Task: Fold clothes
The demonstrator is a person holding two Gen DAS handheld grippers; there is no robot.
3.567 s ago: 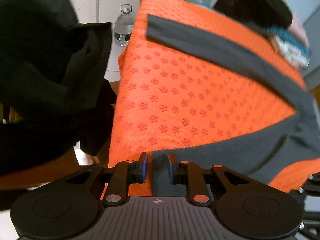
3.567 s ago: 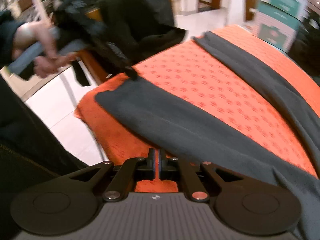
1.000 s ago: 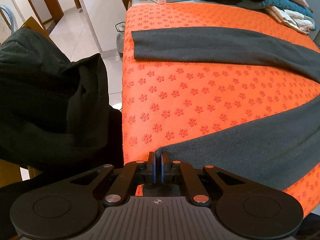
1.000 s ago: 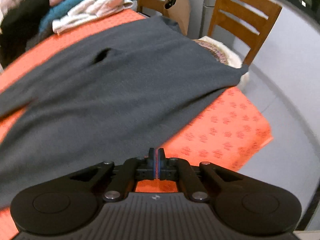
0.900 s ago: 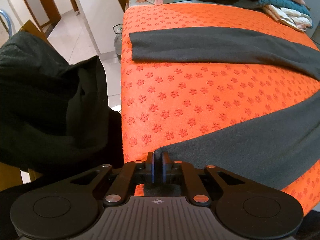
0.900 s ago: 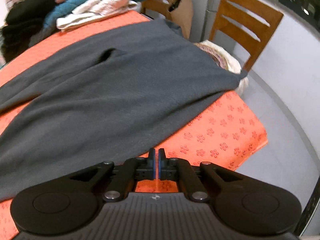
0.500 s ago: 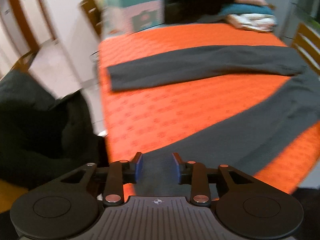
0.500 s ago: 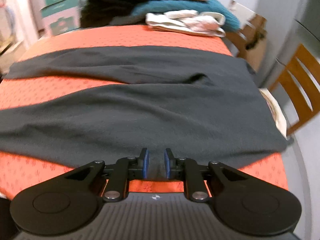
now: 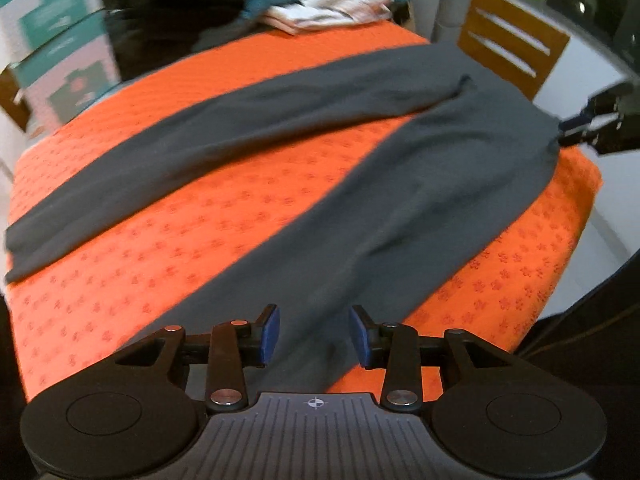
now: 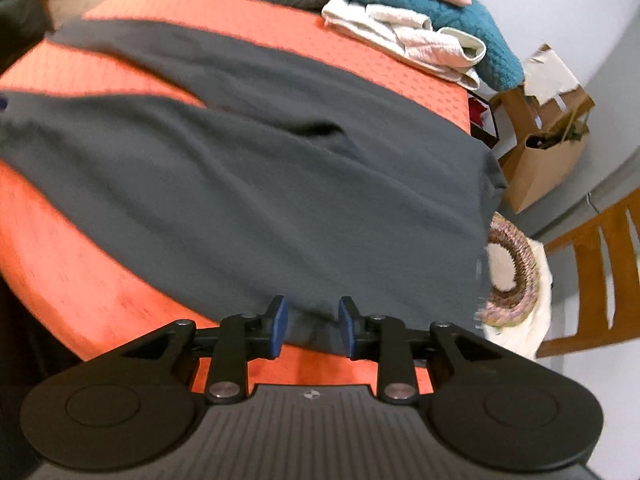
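Dark grey trousers [image 9: 420,184] lie spread flat on the orange flower-patterned table cover [image 9: 224,216], legs splayed apart. My left gripper [image 9: 314,338] is open, its blue pads either side of the near leg's end. My right gripper [image 10: 312,330] is open over the waist edge of the trousers [image 10: 280,200]. The right gripper also shows in the left wrist view [image 9: 576,124] at the far right, by the waist corner.
A pile of folded clothes, teal, white and pink [image 10: 424,36], sits at the table's far end. A wooden chair [image 10: 600,264] with a woven cushion [image 10: 516,280] and a paper bag [image 10: 548,160] stand beside the table. Boxes [image 9: 60,52] stand at the back left.
Both grippers were shut on the trousers' edges one second ago and have opened, letting the cloth go. Both views have swung to look across the table.
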